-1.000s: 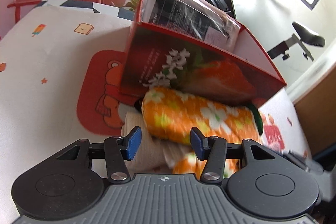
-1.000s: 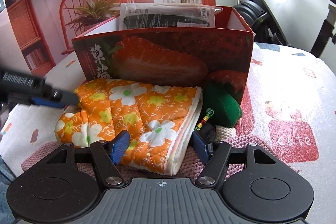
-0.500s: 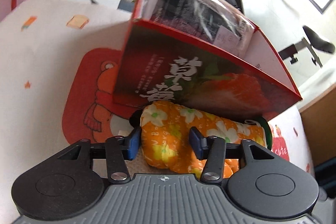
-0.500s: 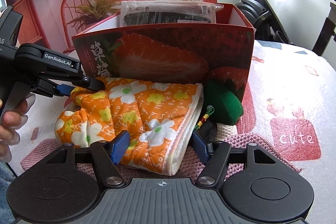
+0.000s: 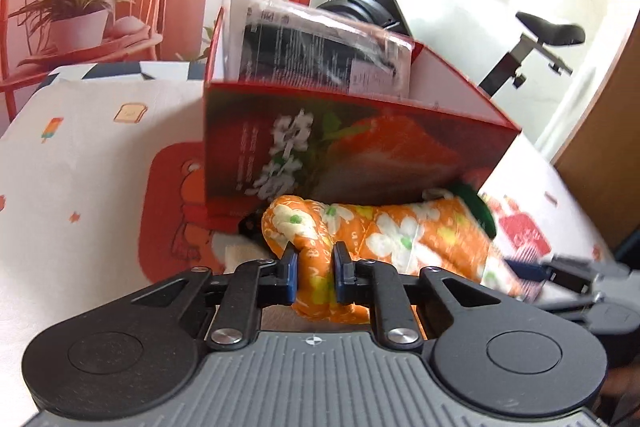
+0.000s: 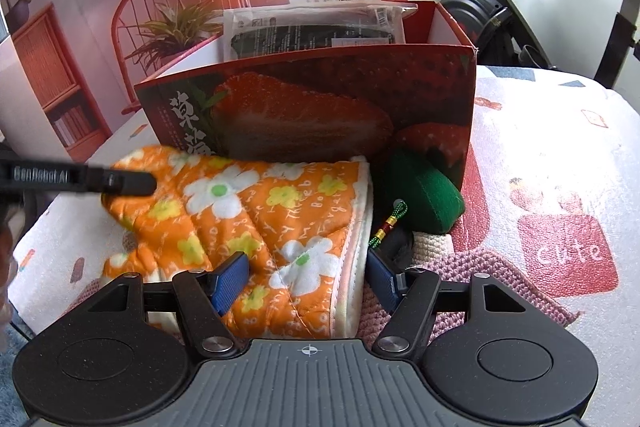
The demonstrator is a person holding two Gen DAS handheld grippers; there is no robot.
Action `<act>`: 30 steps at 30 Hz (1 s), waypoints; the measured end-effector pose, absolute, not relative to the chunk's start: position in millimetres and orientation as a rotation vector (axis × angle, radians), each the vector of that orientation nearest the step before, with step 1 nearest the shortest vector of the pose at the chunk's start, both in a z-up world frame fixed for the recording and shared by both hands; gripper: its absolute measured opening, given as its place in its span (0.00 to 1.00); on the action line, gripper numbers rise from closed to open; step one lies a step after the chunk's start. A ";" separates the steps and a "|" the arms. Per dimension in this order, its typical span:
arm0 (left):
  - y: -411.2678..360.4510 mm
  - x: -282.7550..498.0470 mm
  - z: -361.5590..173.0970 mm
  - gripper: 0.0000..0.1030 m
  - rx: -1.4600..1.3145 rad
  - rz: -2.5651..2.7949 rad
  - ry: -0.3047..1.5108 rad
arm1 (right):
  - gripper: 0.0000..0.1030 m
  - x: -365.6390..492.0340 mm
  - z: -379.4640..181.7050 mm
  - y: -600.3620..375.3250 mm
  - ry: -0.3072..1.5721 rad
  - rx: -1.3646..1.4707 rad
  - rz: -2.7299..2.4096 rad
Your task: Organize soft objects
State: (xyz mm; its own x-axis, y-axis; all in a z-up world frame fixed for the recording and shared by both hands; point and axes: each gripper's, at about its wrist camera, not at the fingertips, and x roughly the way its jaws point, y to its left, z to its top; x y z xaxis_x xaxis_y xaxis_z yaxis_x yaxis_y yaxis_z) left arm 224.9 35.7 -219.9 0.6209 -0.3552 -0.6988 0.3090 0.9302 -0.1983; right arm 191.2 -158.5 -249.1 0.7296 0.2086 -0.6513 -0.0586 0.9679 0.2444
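Observation:
An orange flowered quilted cloth [image 6: 256, 211] lies folded in front of a red strawberry-print box [image 6: 320, 115]. My left gripper [image 5: 314, 277] is shut on the cloth's left end [image 5: 316, 259]. My right gripper [image 6: 306, 281] is open, its blue pads straddling the cloth's near edge. A green plush toy [image 6: 426, 193] sits against the box's right corner. The box [image 5: 352, 147] holds a plastic-wrapped dark package [image 5: 320, 55]. The left gripper shows at the left in the right wrist view [image 6: 80, 179].
A pink knitted mat [image 6: 472, 267] and a cream knit piece [image 6: 432, 241] lie under the pile. A small black item with a green-red tassel [image 6: 390, 225] lies beside the plush. The printed tablecloth [image 5: 80, 163] covers the table. An exercise bike [image 5: 460, 23] stands behind.
My left gripper moved in over the cloth's left end and closed on it. The cloth's left edge has bunched up. My right gripper stayed open in the same place.

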 end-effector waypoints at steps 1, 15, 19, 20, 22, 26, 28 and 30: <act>36.4 222.8 -223.4 0.18 -0.059 -0.377 0.824 | 0.61 191.0 -248.3 -157.3 0.740 0.211 0.149; 46.3 216.5 -241.5 0.18 -0.084 -0.353 0.876 | 0.60 187.0 -239.3 -152.1 0.722 0.196 0.159; 47.2 216.7 -244.1 0.18 -0.088 -0.353 0.880 | 0.60 186.9 -235.2 -151.8 0.706 0.183 0.157; 47.4 216.3 -244.7 0.18 -0.089 -0.353 0.881 | 0.60 187.4 -233.8 -152.0 0.701 0.180 0.155; 48.0 216.6 -246.6 0.19 -0.093 -0.353 0.886 | 0.60 188.9 -231.6 -153.1 0.691 0.173 0.151; 48.1 217.6 -250.3 0.19 -0.101 -0.351 0.896 | 0.60 193.6 -230.6 -155.6 0.682 0.176 0.163; 47.5 218.4 -251.9 0.19 -0.103 -0.350 0.900 | 0.60 196.2 -231.5 -156.1 0.685 0.185 0.178; 48.1 218.8 -253.7 0.20 -0.109 -0.351 0.904 | 0.60 199.1 -233.4 -155.9 0.692 0.190 0.187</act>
State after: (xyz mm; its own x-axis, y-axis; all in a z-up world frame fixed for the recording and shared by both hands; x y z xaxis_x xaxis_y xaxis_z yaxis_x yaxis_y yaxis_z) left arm 218.8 48.1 -253.7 0.5661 -0.3431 -0.7496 0.2524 0.9377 -0.2386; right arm 199.1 -155.9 -233.4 0.7548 0.2329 -0.6133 -0.1073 0.9661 0.2349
